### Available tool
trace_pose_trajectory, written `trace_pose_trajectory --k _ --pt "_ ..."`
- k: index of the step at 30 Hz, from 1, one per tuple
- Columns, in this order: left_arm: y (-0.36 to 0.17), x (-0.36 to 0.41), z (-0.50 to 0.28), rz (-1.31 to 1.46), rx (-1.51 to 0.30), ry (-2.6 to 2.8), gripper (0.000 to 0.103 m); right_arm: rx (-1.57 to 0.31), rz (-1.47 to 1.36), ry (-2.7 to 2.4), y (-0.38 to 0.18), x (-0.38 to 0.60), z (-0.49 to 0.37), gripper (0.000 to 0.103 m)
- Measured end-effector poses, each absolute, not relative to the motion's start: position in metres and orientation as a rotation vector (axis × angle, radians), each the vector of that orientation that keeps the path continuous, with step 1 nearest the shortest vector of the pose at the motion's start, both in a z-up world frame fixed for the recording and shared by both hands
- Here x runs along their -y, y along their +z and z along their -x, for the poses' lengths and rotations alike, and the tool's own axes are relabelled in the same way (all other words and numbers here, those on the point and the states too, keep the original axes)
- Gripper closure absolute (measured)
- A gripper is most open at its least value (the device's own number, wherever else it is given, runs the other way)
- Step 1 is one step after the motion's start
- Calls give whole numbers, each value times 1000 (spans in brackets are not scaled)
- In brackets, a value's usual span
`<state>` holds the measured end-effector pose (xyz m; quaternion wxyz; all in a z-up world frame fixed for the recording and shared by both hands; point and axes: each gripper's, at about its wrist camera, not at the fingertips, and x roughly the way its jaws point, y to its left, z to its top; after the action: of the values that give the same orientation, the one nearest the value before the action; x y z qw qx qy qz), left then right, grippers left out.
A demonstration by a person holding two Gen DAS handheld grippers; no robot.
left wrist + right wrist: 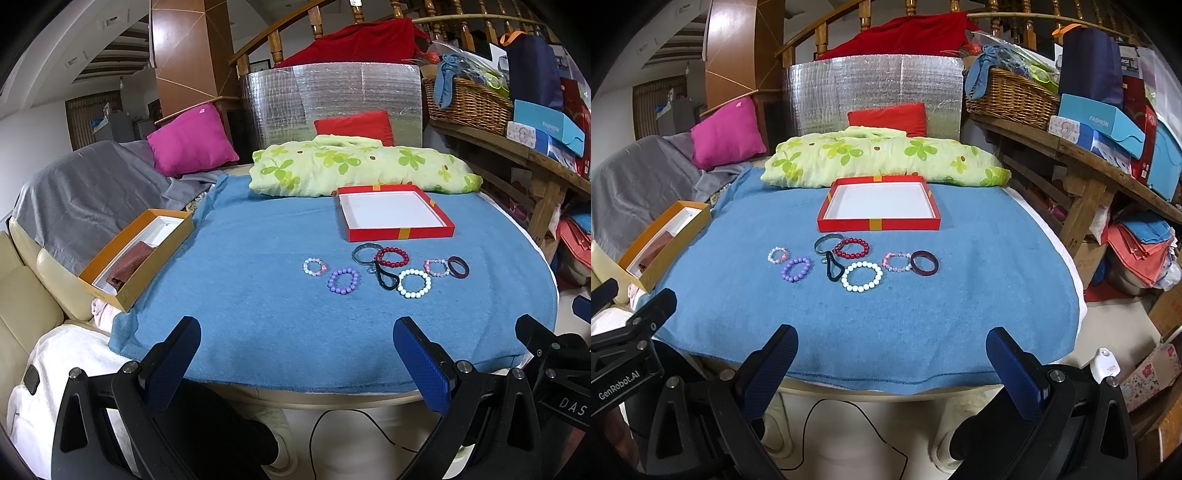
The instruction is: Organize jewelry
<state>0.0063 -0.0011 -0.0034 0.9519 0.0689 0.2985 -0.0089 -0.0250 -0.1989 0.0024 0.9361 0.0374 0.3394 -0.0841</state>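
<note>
Several bracelets lie on a blue towel (923, 325): a small pale beaded one (778, 255), a purple one (796, 270), a grey bangle (827, 242), a red beaded one (851, 247), a black loop (833, 270), a white beaded one (861, 276), a pink beaded one (897, 262) and a dark maroon bangle (924, 262). Behind them sits an empty red tray (879, 221) with a white floor. My left gripper (297, 350) and right gripper (892, 356) both hover open at the towel's near edge, well short of the bracelets (343, 280), holding nothing.
An orange box (136, 254) with a brown cloth inside rests at the towel's left edge. A green floral pillow (882, 155) lies behind the tray. A wooden bench (1071, 155) with a wicker basket and boxes stands to the right. A black cable (849, 406) hangs below the table.
</note>
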Motion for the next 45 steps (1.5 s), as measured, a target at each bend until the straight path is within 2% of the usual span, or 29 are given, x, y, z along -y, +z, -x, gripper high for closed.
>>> trace_pose_trajectory --k 34,41,45 --pt "-8 3 -12 -146 -622 -20 0 -711 -89 -170 -8 202 19 0" --pt "-25 -4 -47 -103 -710 -62 0 -719 -110 -157 -19 219 5 0" --pt "-40 -13 -81 -116 -739 -36 0 -731 -196 -142 -31 262 -22 0"
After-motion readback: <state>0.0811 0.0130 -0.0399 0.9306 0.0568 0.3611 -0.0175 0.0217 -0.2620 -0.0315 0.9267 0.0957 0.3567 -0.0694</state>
